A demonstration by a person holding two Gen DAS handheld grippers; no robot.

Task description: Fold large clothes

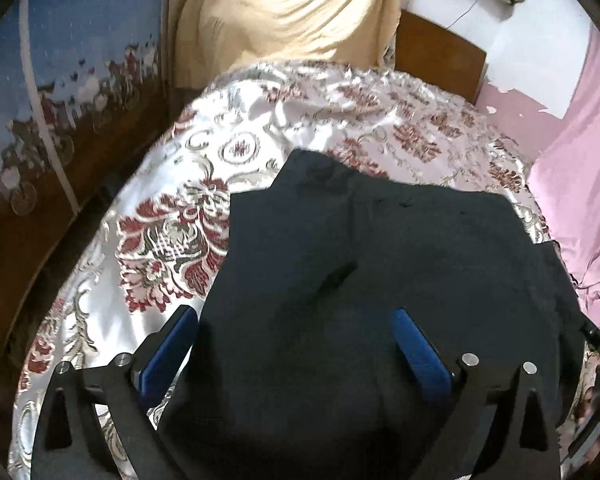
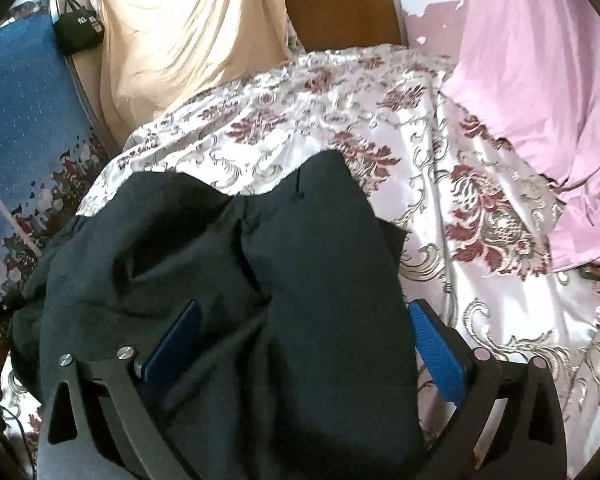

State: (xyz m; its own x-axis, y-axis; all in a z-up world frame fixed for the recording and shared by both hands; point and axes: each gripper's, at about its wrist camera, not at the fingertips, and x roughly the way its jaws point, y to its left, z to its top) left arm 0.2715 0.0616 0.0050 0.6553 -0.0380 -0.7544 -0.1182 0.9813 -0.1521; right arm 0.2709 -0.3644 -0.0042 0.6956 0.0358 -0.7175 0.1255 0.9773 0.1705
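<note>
Both tongs, the left gripper [image 1: 296, 328] and right gripper [image 2: 304, 322], were spread wide, clamping nothing; the dark garment [image 1: 380, 248] was left lying between and ahead of them, seemingly released after a fold.

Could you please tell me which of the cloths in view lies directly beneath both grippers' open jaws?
The dark, near-black garment spread on the floral satin bedspread. The beige draped cloth and pink cloth sit farther off, at the bed's edges.

garment [image 1: 380, 248] – matt dark cloth | bedspread [image 1: 300, 120] – glossy satin brocade | headboard [image 2: 340, 16] – smooth wood
</note>
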